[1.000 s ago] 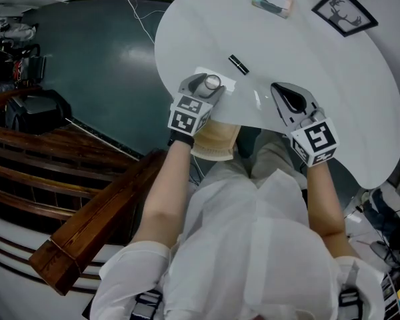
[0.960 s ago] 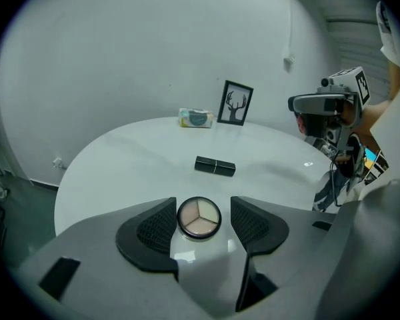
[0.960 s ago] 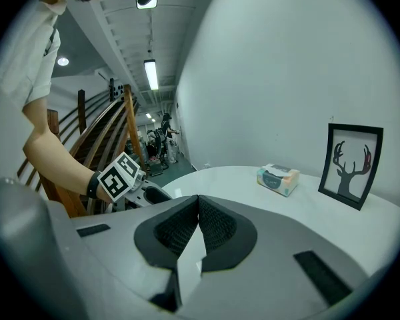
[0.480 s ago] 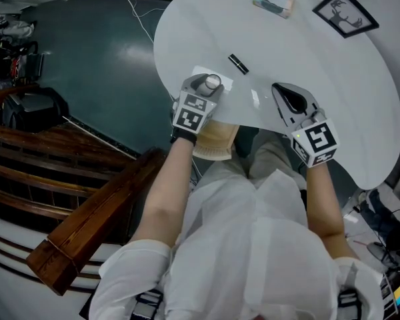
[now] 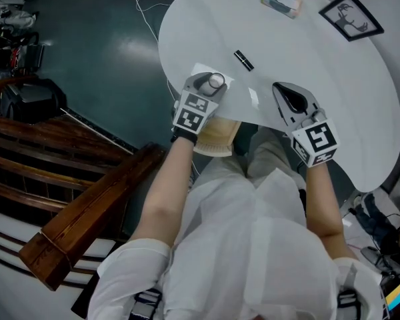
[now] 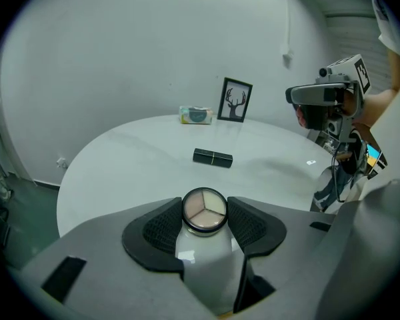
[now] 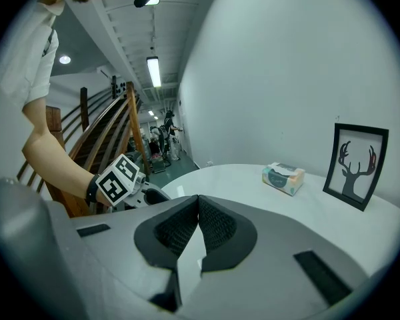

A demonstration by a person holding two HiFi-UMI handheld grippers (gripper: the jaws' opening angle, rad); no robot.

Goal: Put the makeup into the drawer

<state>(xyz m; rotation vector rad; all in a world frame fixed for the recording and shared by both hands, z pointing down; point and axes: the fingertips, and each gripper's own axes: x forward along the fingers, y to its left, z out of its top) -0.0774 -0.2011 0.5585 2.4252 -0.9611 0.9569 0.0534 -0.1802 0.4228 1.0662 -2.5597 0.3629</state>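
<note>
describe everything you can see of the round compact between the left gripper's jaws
The round compact has a dark rim and three wedge-shaped pans, pale, pinkish and tan. It sits face up near the white table edge. The left gripper has just been closing its jaws, and both textured pads touch its sides.

Seemingly no legible text anywhere.

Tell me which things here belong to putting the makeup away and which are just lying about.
For the job: compact, between the jaws of the left gripper, which have just been closing on it; black lipstick on the table.
Lying about: tissue pack; framed deer picture.
</note>
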